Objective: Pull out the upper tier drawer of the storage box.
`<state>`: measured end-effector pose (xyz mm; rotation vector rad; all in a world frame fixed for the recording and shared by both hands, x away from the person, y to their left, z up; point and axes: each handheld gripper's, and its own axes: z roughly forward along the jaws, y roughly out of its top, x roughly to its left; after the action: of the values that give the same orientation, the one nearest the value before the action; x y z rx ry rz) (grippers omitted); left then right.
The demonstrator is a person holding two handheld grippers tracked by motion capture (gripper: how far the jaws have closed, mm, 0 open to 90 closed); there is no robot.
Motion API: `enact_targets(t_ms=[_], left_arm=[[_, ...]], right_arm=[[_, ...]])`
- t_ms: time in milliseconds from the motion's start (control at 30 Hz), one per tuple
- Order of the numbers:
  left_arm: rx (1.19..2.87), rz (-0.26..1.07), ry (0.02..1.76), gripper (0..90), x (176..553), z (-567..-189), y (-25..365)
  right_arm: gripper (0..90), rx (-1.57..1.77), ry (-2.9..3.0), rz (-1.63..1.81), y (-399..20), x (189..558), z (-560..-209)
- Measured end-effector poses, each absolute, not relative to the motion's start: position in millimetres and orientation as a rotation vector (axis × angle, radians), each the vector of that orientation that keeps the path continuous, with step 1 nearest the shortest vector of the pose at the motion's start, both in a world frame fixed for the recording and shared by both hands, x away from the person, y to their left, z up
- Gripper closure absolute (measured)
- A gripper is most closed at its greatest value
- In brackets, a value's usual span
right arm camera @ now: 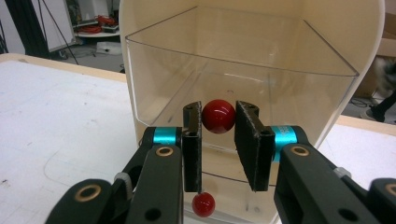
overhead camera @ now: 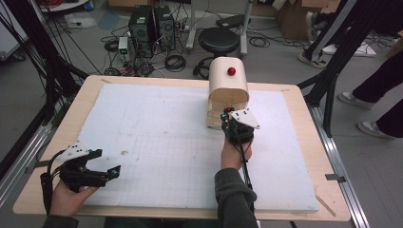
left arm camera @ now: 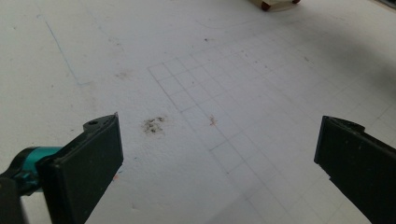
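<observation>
Right tool [right arm camera: 218, 140] is clenched on the red knob [right arm camera: 218, 115] of a clear drawer [right arm camera: 233, 88] in a small wooden cabinet [overhead camera: 228, 88] toward the far side of the white tabletop [overhead camera: 166, 142]. That drawer looks empty and part-way out; whether it is being opened or closed I cannot tell. A second red knob [right arm camera: 203, 204] sits below. Left tool [left arm camera: 219, 154], released with jaws wide apart, idles near the tabletop's near left corner.

No readable text, labels (or numbers)
</observation>
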<state>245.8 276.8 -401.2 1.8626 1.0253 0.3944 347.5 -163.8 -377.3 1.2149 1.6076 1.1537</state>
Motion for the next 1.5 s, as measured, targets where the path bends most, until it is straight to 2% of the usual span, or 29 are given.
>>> enact_targets(t_ms=[1500], left_arm=[[1.858,0.404,1.023,1.7,245.3,-400.1,276.4]], right_arm=[[73.0,1.213,1.655,1.228,-173.9,329.2,-375.3]])
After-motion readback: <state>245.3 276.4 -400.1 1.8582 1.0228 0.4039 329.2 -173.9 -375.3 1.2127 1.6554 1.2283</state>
